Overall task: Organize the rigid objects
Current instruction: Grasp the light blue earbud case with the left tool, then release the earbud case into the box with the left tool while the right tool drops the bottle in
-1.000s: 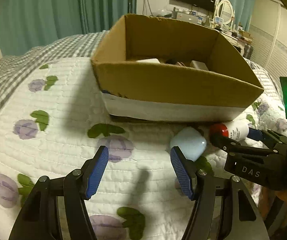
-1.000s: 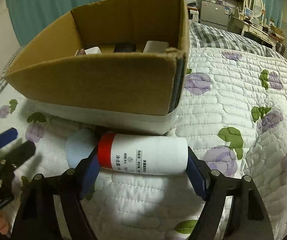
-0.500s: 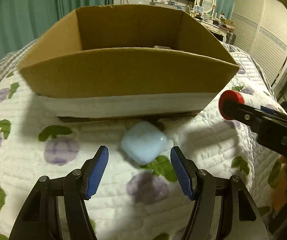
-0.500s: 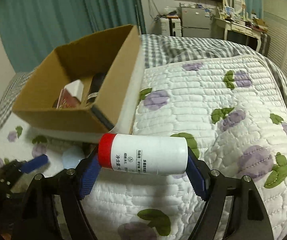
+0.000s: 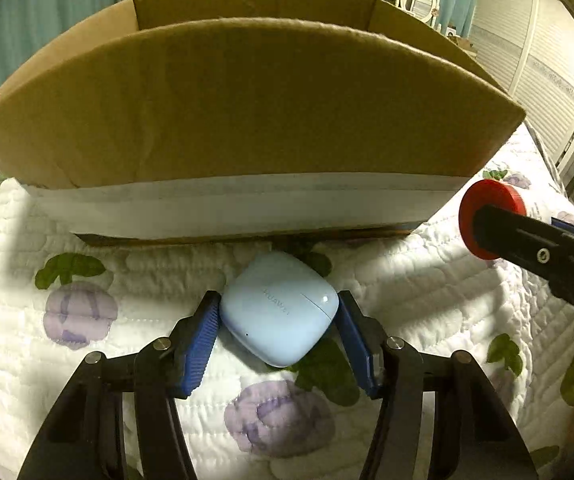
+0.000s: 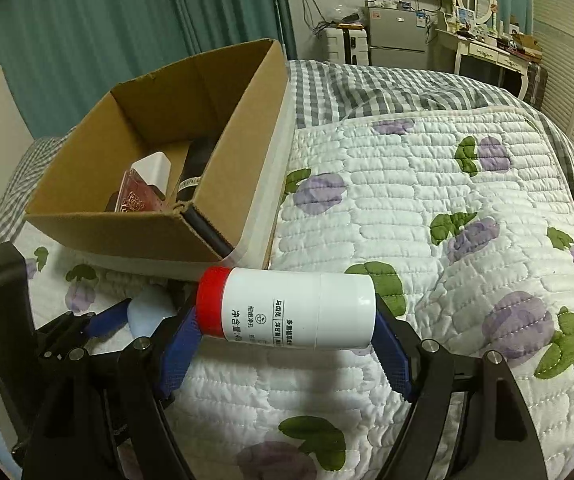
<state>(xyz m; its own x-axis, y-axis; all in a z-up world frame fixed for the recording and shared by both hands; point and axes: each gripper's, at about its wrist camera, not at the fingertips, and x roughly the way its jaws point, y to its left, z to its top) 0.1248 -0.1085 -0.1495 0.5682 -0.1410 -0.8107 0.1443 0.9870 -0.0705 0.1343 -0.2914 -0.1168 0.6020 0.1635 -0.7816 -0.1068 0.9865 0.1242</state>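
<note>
White plastic with a red cap — the bottle (image 6: pixel 293 310) is clamped crosswise in the right tool (image 6: pixel 287 332), long axis level, cap pointing left, held above the quilted bed (image 6: pixel 427 184). A pale blue earbud case (image 5: pixel 278 307) is closed upon by the left tool (image 5: pixel 277 334); it lies on the quilt just in front of the cardboard box (image 5: pixel 243 104), turned cornerwise. Open quilt is seen to the right of the box — its near wall rises just ahead of the case.
</note>
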